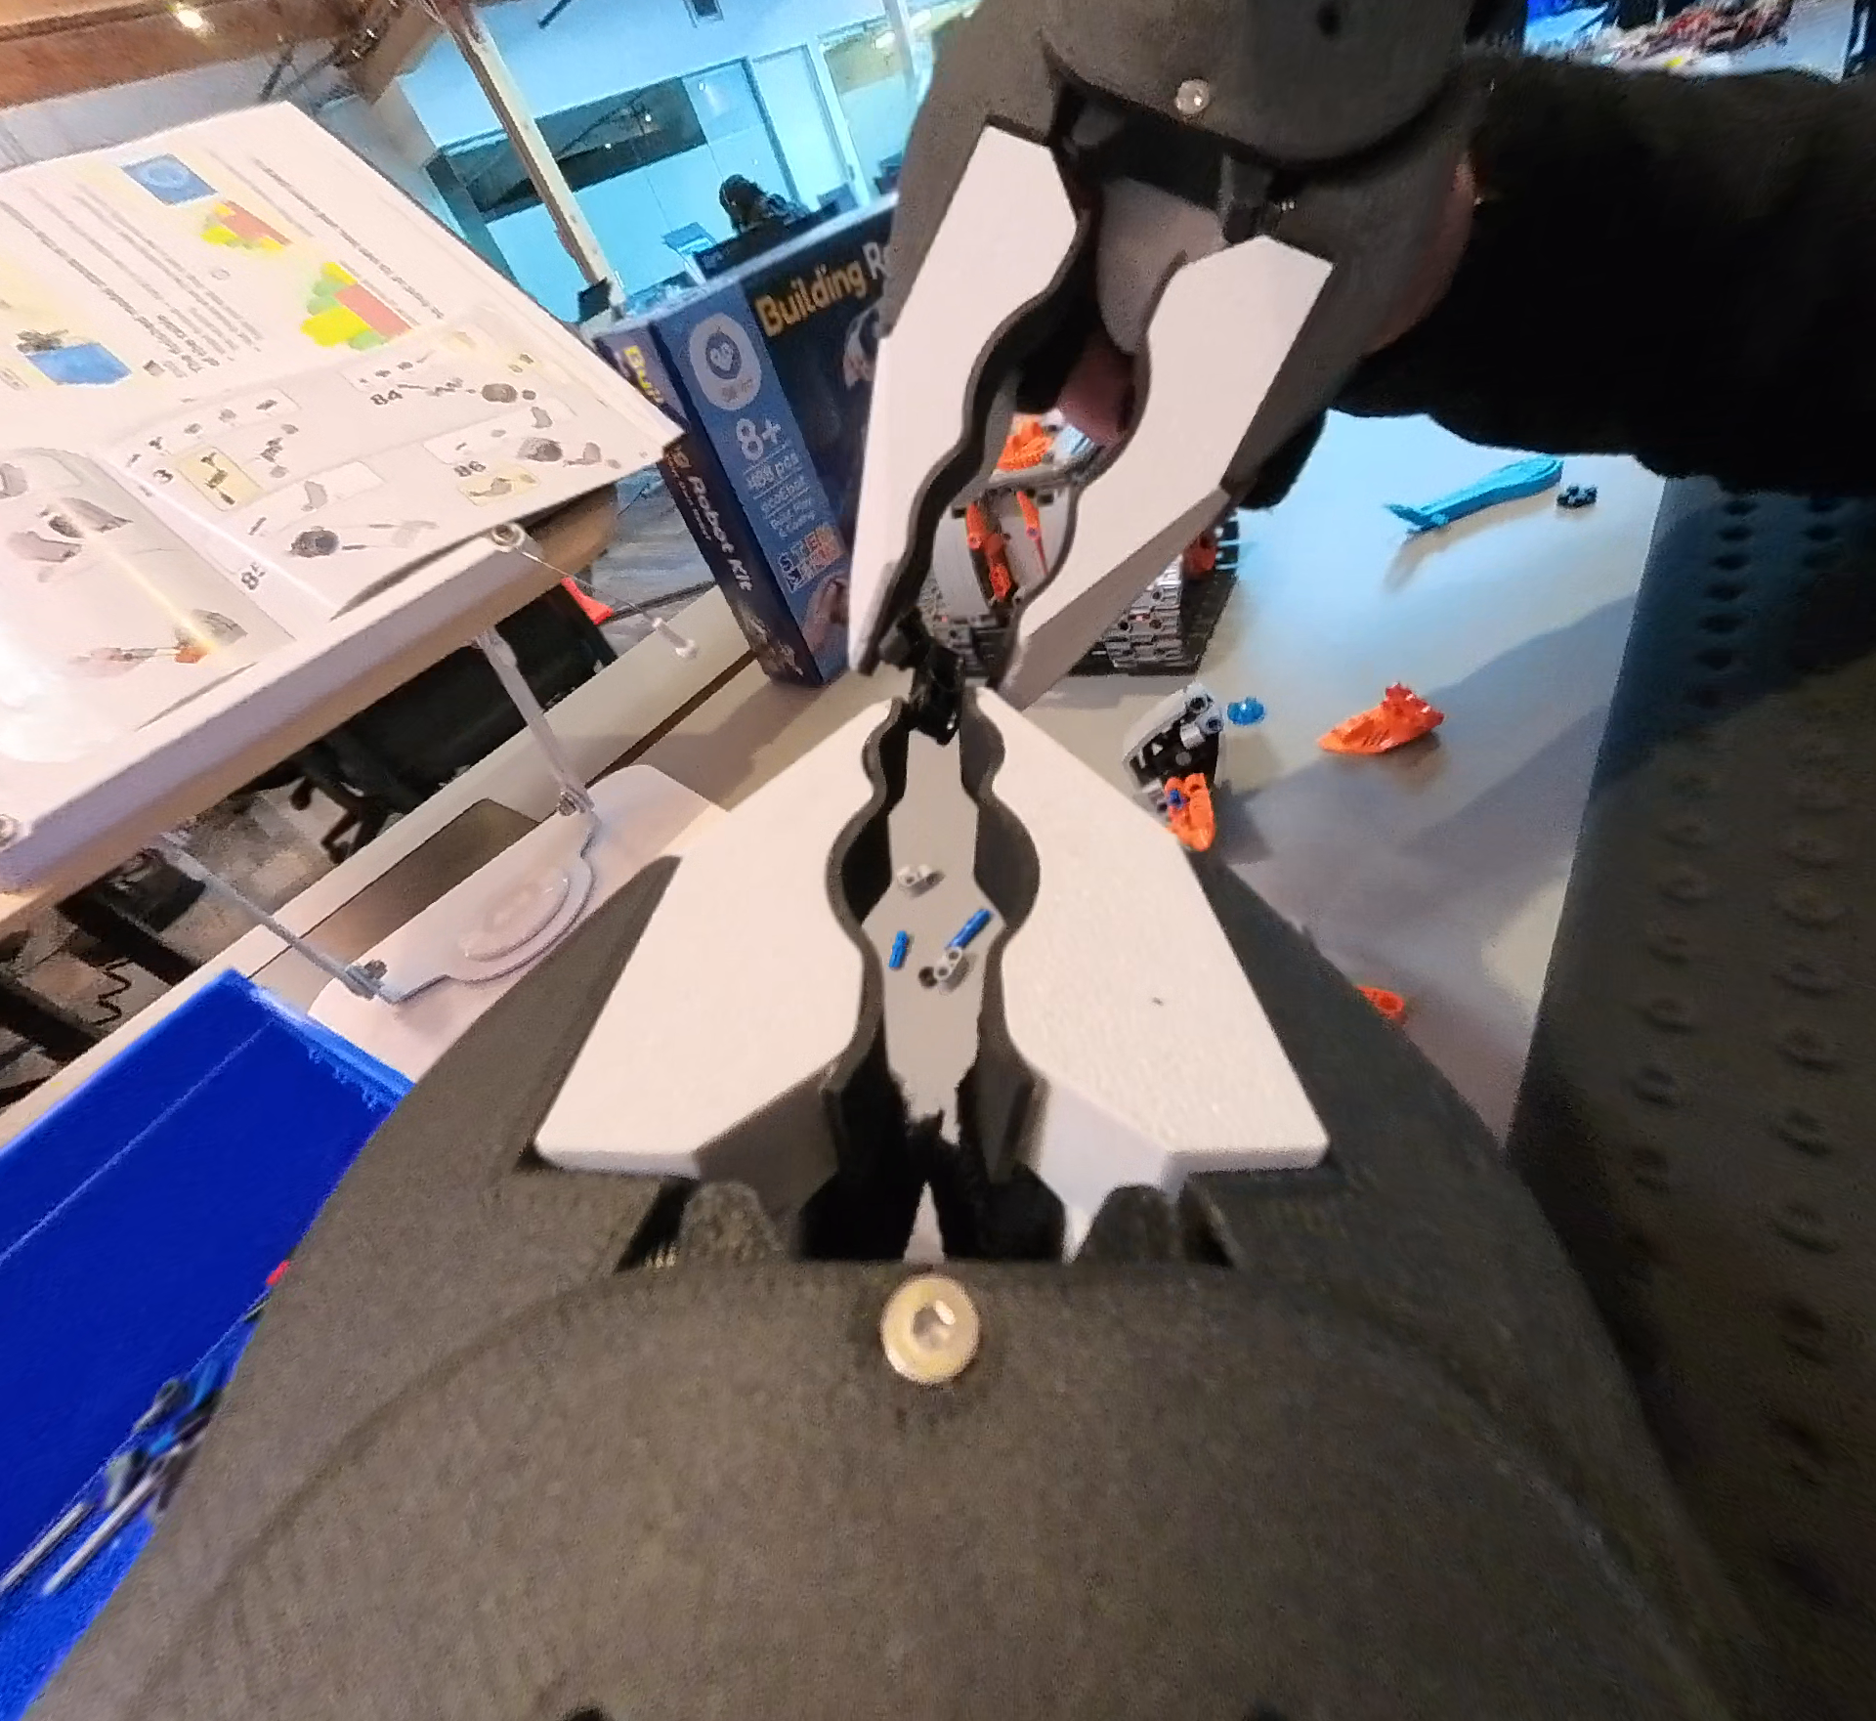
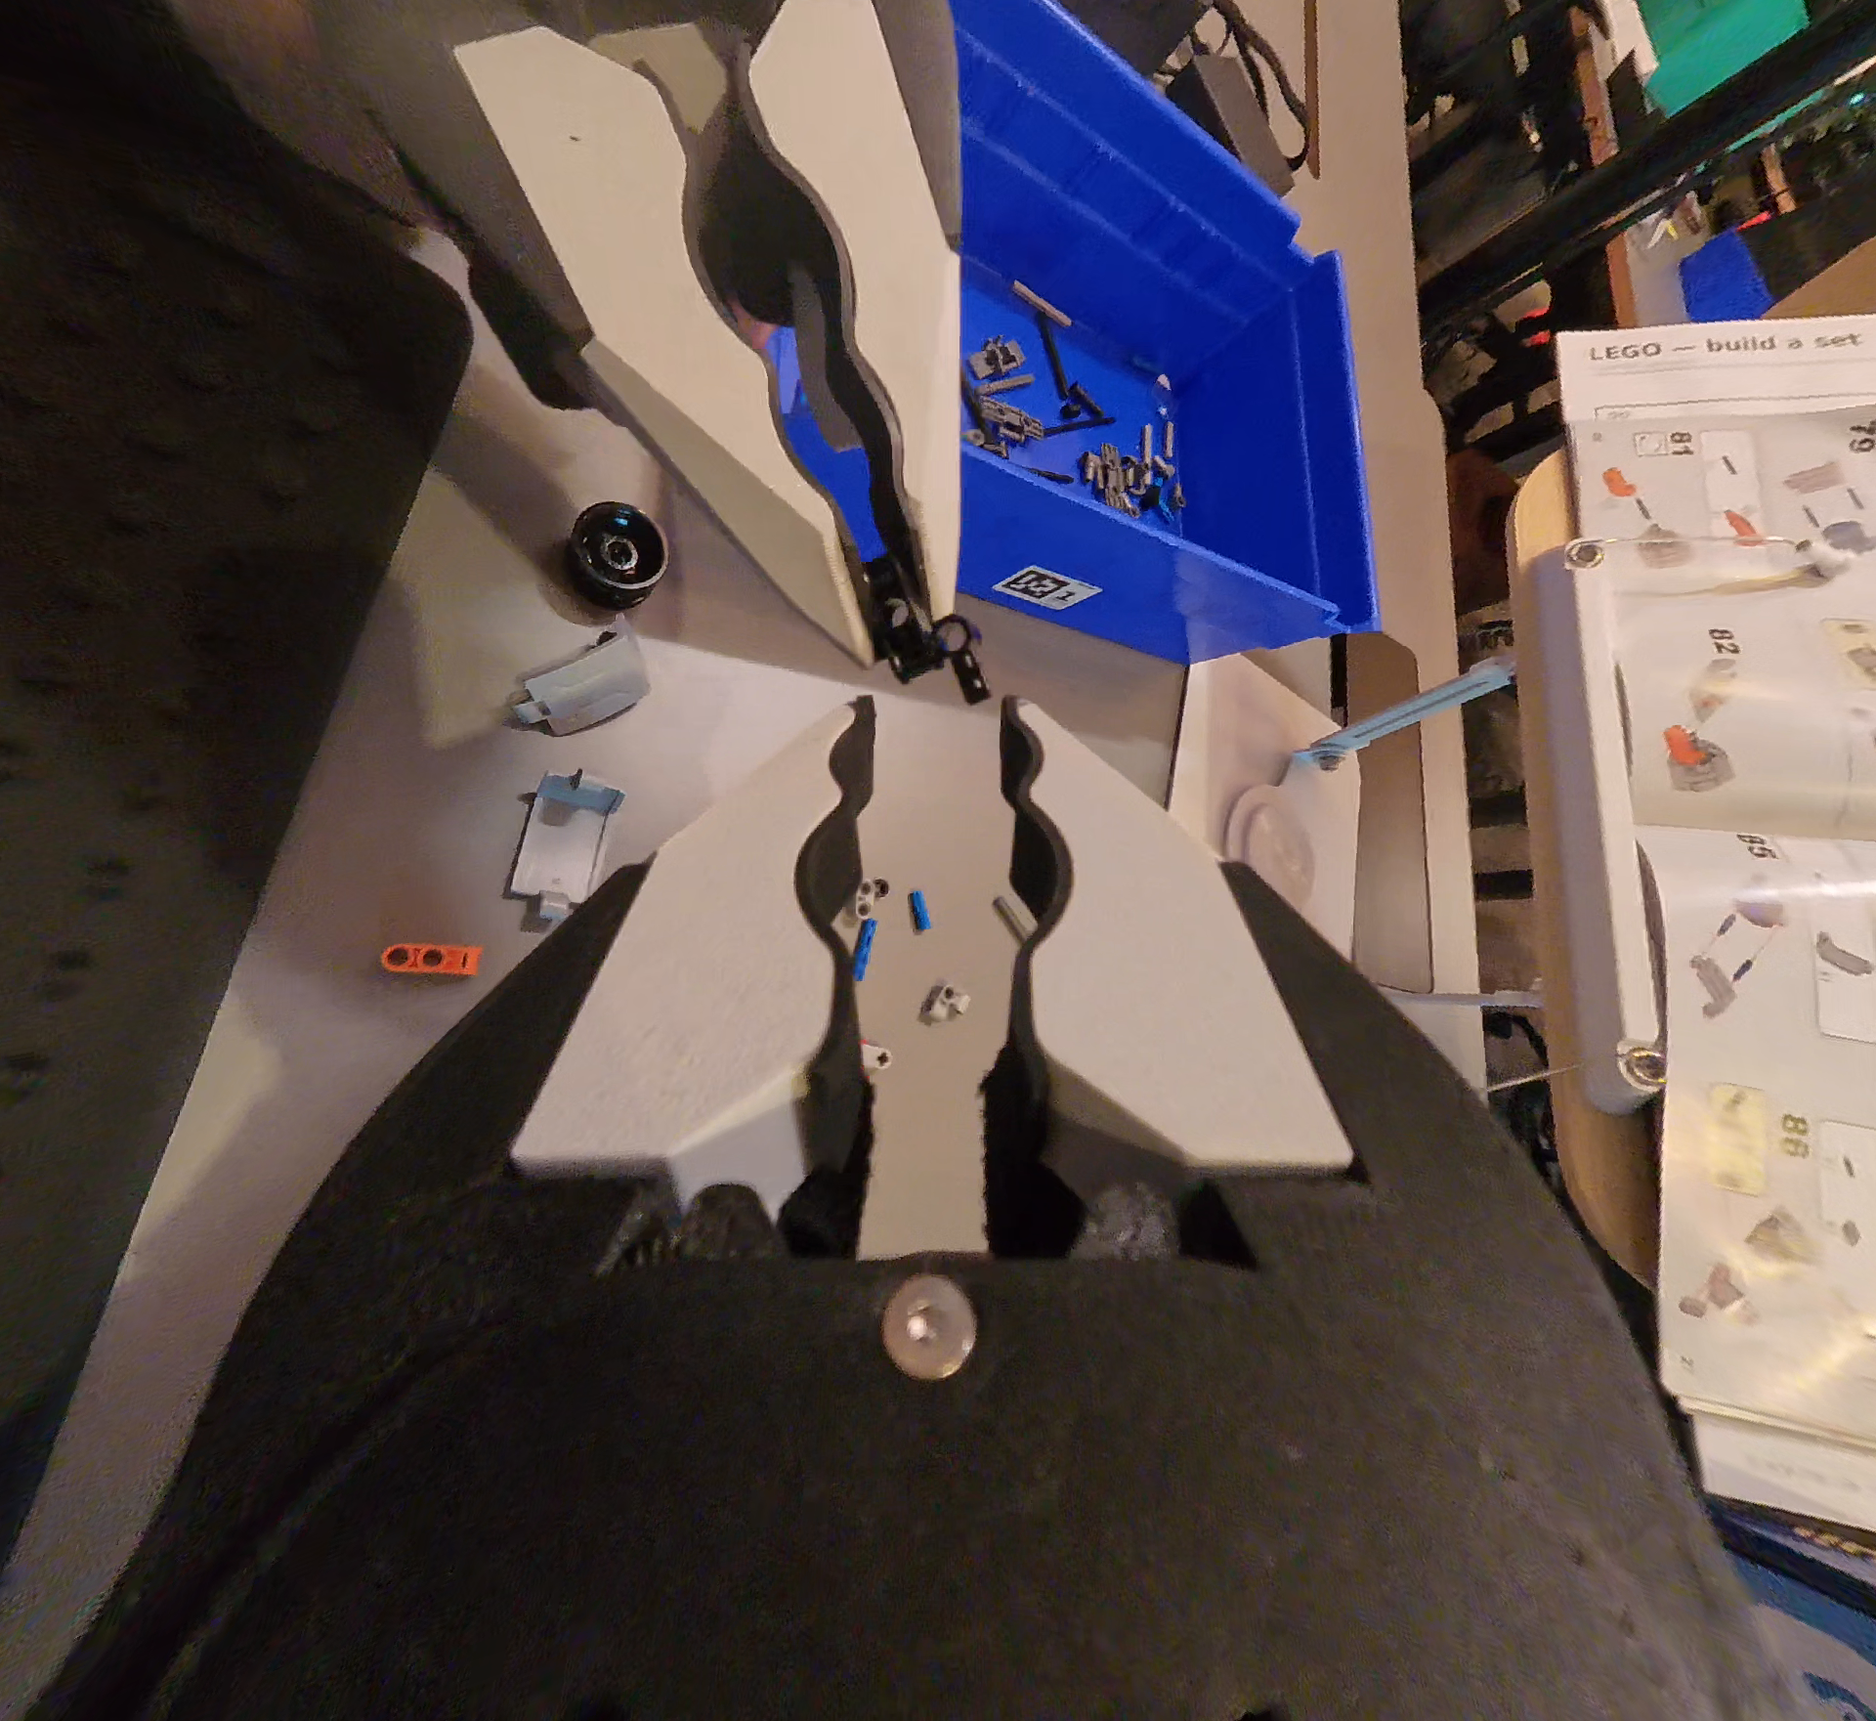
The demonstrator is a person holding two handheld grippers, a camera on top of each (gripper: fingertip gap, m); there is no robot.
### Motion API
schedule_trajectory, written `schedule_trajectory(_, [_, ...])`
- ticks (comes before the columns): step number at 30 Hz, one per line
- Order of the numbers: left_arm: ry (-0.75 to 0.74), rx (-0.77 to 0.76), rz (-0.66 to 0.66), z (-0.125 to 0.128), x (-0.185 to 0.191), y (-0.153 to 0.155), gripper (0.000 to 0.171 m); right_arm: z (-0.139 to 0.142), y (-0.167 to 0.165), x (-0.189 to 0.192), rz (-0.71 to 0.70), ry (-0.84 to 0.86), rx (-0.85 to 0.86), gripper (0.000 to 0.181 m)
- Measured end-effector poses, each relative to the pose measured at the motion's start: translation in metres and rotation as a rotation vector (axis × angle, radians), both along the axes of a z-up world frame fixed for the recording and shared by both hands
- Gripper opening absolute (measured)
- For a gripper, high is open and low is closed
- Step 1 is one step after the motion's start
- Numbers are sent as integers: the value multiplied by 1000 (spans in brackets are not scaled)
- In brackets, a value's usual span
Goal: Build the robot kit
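A small black plastic connector piece (image 1: pixel 932 695) is pinched at the tips of the left gripper (image 1: pixel 934 720), above the grey table (image 2: pixel 305 1012). The right gripper (image 2: pixel 936 706), parted narrowly and empty, hangs just beside it; a square, gentle approach is judged best.

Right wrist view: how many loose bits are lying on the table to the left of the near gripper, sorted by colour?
Black wheel: 1
Pale blue panels: 2
Orange beam: 1
Total: 4
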State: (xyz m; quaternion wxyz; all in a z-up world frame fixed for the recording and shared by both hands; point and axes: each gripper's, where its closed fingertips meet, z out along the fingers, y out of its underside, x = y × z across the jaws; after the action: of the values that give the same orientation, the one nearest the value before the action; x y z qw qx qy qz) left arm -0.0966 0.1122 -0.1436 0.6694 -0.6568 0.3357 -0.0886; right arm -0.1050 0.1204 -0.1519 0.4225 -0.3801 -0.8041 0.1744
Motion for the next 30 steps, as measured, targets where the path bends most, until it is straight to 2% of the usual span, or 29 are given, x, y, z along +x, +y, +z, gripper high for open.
schedule_trajectory(11, [-100, 3, -42, 13, 1, 2, 7, 12, -1, -2, 16, 77, 14, 26])
schedule_trajectory(18, [-107, 3, -50, 12, 0, 1, 7, 15, -4, -4, 32, 108, 68, 23])
schedule_trajectory(21, [-107, -5, -71, 11, 3, 0, 7, 14, -1, -3, 24, 100, 116, 13])
schedule_trajectory(27, [-93, 9, -73, 12, 4, -1, 7, 16, -2, 0, 34, 108, 143, 13])
schedule_trajectory(30, [-75, 18, -53, 11, 2, 1, 7, 16, -1, 2, 28, 96, 95, 16])
